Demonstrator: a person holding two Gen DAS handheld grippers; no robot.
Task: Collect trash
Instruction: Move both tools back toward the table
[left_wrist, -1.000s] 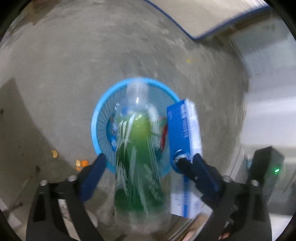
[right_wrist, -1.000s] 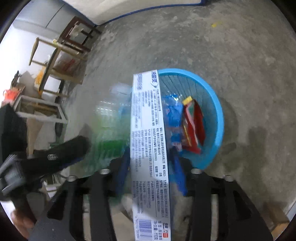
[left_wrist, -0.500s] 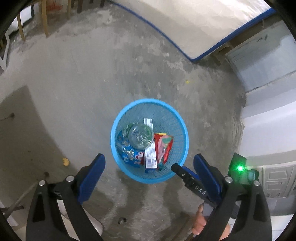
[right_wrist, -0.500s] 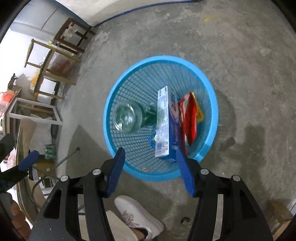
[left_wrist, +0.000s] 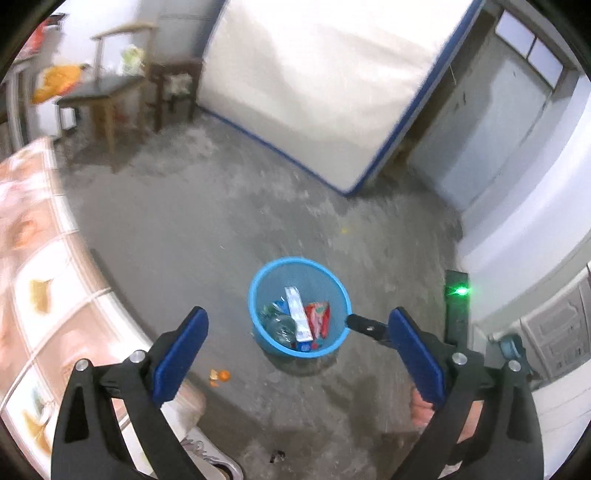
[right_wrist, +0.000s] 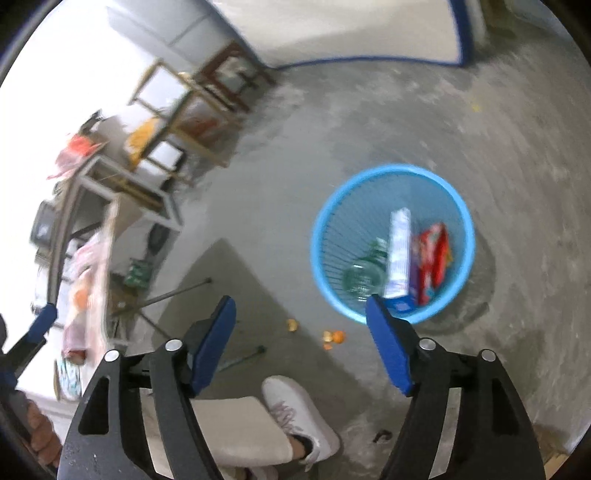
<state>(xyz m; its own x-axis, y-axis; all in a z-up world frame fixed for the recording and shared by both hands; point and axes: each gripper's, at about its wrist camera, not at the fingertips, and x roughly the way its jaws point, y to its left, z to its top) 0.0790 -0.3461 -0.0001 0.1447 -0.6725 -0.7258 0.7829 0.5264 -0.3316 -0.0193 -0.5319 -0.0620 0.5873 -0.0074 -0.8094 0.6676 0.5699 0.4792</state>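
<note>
A blue mesh trash basket stands on the concrete floor; it also shows in the right wrist view. Inside lie a clear plastic bottle with green liquid, a white and blue carton and a red wrapper. In the right wrist view the bottle, carton and wrapper lie side by side. My left gripper is open and empty, high above the basket. My right gripper is open and empty, above the floor left of the basket.
Orange peel bits lie on the floor near the basket. A table with a patterned cloth is at the left. Wooden chairs and a white mattress stand further back. My white shoe is below.
One second ago each gripper held an item over the basket: left the bottle, right the carton. Both items dropped into the basket. Both grippers have since risen well away from it.
</note>
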